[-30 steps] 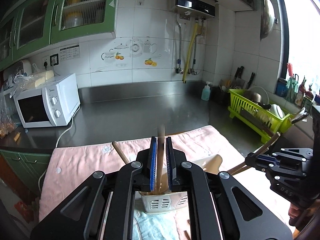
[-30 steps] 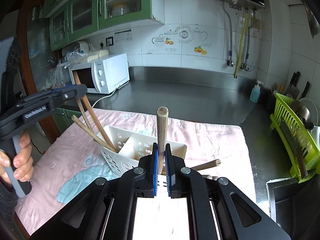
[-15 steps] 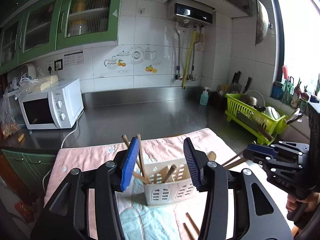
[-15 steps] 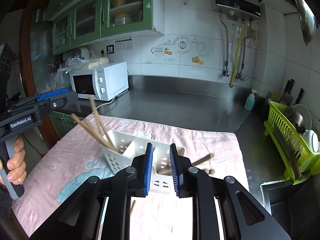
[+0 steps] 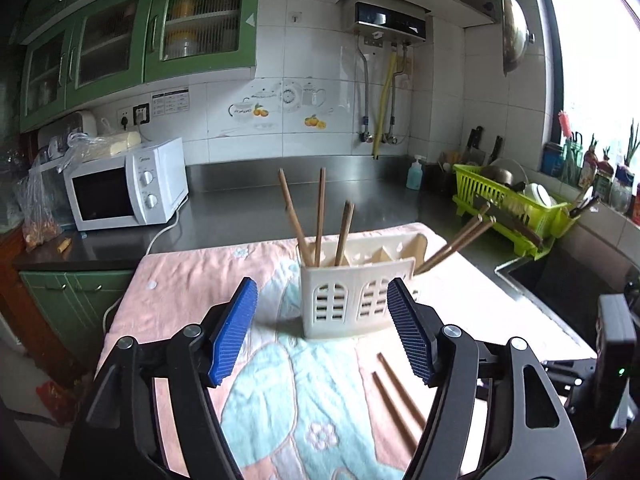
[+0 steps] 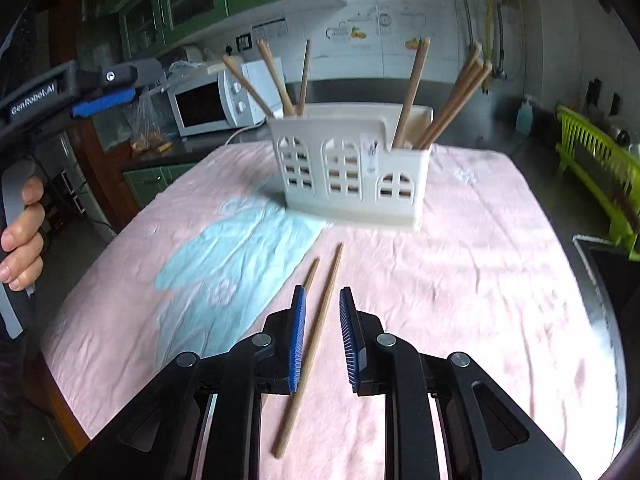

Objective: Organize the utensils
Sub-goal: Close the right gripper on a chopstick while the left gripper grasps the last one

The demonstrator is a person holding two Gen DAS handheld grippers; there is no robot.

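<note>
A white slotted utensil caddy point(image 5: 356, 292) point(image 6: 352, 172) stands on the pink and blue cloth point(image 6: 480, 280), with several wooden chopsticks point(image 5: 320, 216) leaning out of its compartments. My left gripper point(image 5: 321, 300) hangs in front of the caddy; its jaws are opening and nothing is between them. It also shows in the right wrist view as the left gripper point(image 6: 120, 88), up at the left. Two loose chopsticks point(image 5: 394, 400) lie on the cloth. My right gripper point(image 6: 322, 304) is low over them, narrowly open. One chopstick point(image 6: 316, 336) lies between its pads, which do not press on it. The second chopstick point(image 6: 311, 272) is partly hidden behind the left finger.
A white microwave point(image 5: 128, 188) sits at the back left of the steel counter. A green dish rack point(image 5: 512, 208) and a sink point(image 5: 560, 280) are to the right, with a soap bottle point(image 5: 415, 172) by the wall. A person's hand point(image 6: 22, 240) grips the left tool's handle.
The left gripper let go of its chopstick in the caddy, opened wide and drew back. The right gripper released its wooden handle and dropped to the loose chopsticks on the cloth.
</note>
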